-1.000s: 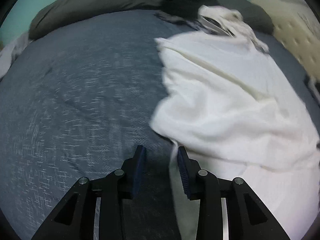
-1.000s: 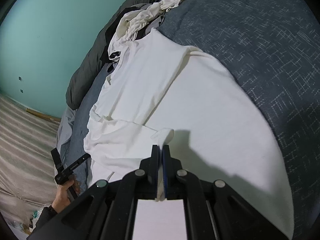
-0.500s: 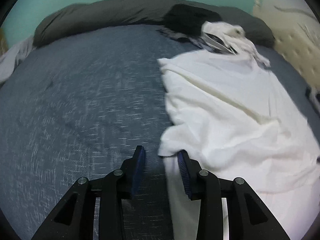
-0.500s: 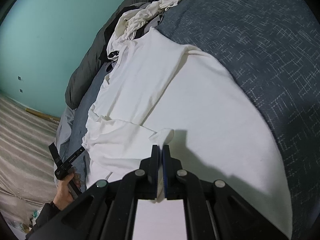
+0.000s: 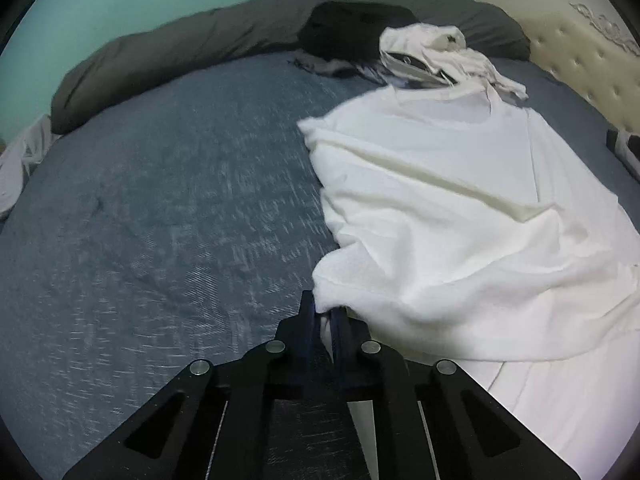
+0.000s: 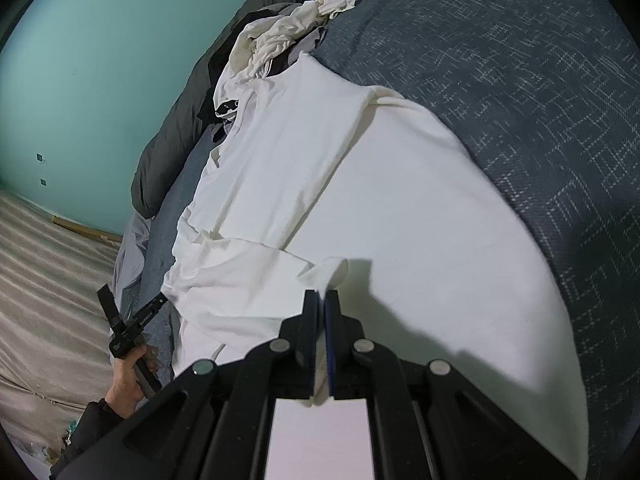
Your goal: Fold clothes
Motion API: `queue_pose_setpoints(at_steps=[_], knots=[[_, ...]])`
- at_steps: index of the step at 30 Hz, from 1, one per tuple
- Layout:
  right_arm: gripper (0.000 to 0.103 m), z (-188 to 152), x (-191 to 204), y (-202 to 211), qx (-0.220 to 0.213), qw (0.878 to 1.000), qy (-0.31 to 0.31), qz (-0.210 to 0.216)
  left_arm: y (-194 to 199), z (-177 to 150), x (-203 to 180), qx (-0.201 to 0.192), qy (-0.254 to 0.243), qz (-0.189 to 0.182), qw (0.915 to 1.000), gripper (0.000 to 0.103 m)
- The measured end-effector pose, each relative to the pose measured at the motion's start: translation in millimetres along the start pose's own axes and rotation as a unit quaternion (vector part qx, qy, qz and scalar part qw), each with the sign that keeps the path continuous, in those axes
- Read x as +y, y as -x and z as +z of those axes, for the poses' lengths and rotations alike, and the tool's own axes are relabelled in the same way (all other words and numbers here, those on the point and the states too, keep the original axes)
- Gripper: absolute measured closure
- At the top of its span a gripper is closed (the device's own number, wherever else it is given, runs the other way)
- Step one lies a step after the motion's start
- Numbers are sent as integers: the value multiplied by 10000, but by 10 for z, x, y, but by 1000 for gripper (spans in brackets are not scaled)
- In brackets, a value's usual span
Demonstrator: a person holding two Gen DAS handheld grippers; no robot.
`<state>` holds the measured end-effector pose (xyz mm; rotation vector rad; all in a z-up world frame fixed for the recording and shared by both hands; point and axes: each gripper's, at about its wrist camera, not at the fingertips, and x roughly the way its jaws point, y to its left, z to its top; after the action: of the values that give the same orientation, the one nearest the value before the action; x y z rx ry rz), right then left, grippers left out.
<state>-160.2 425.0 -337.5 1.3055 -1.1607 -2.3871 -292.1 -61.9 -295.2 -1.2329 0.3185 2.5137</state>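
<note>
Both grippers, left gripper [image 5: 326, 312] and right gripper [image 6: 320, 304], pinch the white T-shirt [image 6: 360, 200] on the bed [image 5: 160, 200]; lift evenly, keeping its edge taut

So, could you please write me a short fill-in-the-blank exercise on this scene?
1. Both hand-held grippers, left and right, are shut on the ____ shirt.
2. The shirt lies on a ____.
3. The wall is ____.

Missing words: white; bed; green
</note>
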Motion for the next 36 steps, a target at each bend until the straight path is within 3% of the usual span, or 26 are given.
queue_pose_setpoints(at_steps=[11,24,27,29,30,31,34,36], knots=[[100,7,-28,13,-1,10000,-24,-34,-172,-37,262,313,1185,-347,9918,96],[100,21,-68,47,-59,9999,-119,-16,187,-170,471,190,1829,-262,9826,94],[94,12,-104,48,-68,9995,-278,-140,259,-207,397,91,1816,-355,9827,93],[86,-17,-112,103,-94,9991,-383,-156,285,-244,318,34,1762,-390,9836,90],[69,-51,-92,137,-95,9991,-383,-148,297,-265,271,1,1732,-407,9840,88],[60,-93,-60,162,-92,9992,-371,-138,307,-291,223,-29,1703,-428,9845,87],[59,-225,86,144,36,9998,-200,-87,327,-406,105,-135,1708,-513,9839,87],[59,-317,175,53,168,9995,-4,-277,334,-494,57,-179,1761,-583,9825,87]])
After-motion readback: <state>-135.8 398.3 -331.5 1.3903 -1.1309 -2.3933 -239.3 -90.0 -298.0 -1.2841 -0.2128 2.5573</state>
